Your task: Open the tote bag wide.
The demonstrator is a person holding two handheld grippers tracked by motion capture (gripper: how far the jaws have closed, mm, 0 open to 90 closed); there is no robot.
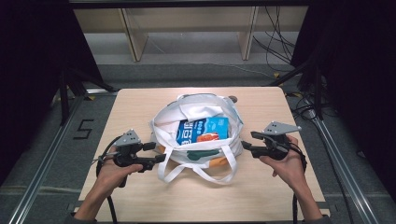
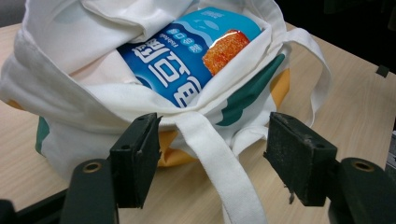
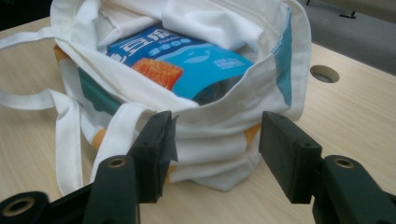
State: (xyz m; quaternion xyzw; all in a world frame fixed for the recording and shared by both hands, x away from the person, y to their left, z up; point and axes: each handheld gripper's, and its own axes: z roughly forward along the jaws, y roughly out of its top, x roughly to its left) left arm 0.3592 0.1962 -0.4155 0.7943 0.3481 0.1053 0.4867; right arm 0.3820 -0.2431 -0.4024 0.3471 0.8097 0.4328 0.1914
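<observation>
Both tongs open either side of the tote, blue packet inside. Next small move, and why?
Probably close the left tongs on the white strap lying between their open jaws. The tote bag sits slumped on the table with the blue packet showing through its open mouth. The right tongs are open at the bag's rim, so they could then take the fabric there.

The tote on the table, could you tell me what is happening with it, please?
A person holds a hand-held gripper in each hand, one at each side of a white tote on the table. The left hand-held gripper and right hand-held gripper are both open, gripping nothing. A blue packet sits inside the open tote.
</observation>
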